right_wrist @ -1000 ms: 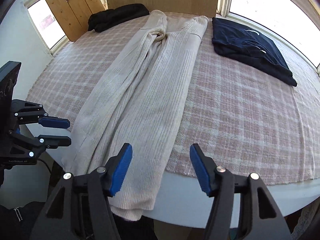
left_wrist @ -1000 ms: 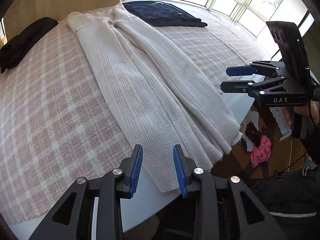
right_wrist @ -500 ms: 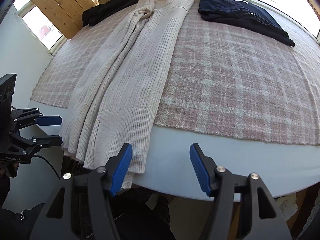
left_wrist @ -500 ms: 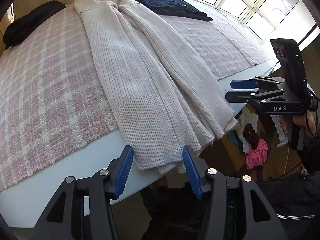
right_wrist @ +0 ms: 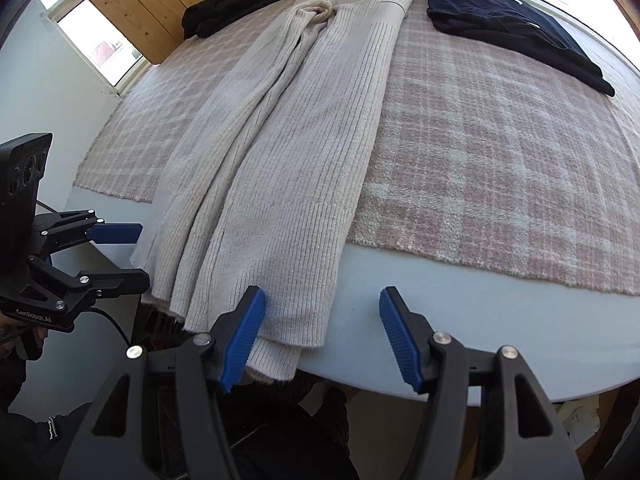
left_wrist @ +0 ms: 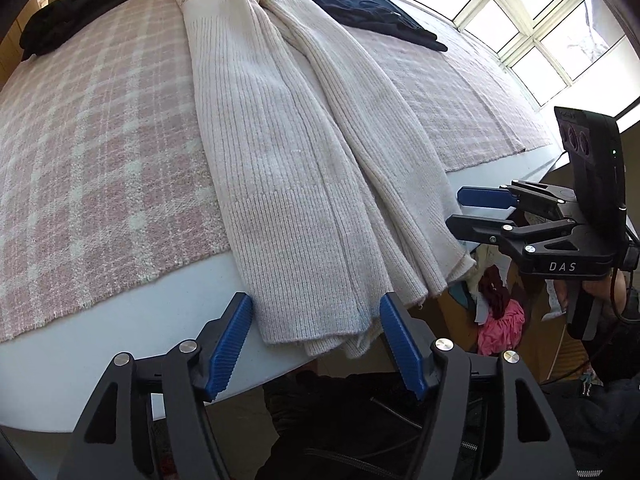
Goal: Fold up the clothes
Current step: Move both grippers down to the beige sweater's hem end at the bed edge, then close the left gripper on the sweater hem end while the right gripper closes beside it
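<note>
Between my left claw's pads: left gripper [left_wrist: 316,344] has just been widening, open astride the cream knit garment's [left_wrist: 304,184] hem, not pinching.
Right claw: right gripper [right_wrist: 322,336] open, garment's hem corner beside its left pad.
Garment: lengthwise on the plaid blanket [right_wrist: 500,152], hem overhanging the table edge [right_wrist: 460,292].

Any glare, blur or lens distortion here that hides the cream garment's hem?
Left wrist view: windows blown out white, strong fisheye bending of the table edge, hem of the cream garment sharp. Right wrist view: same bending, window overexposed, hem evenly lit, no motion blur.
</note>
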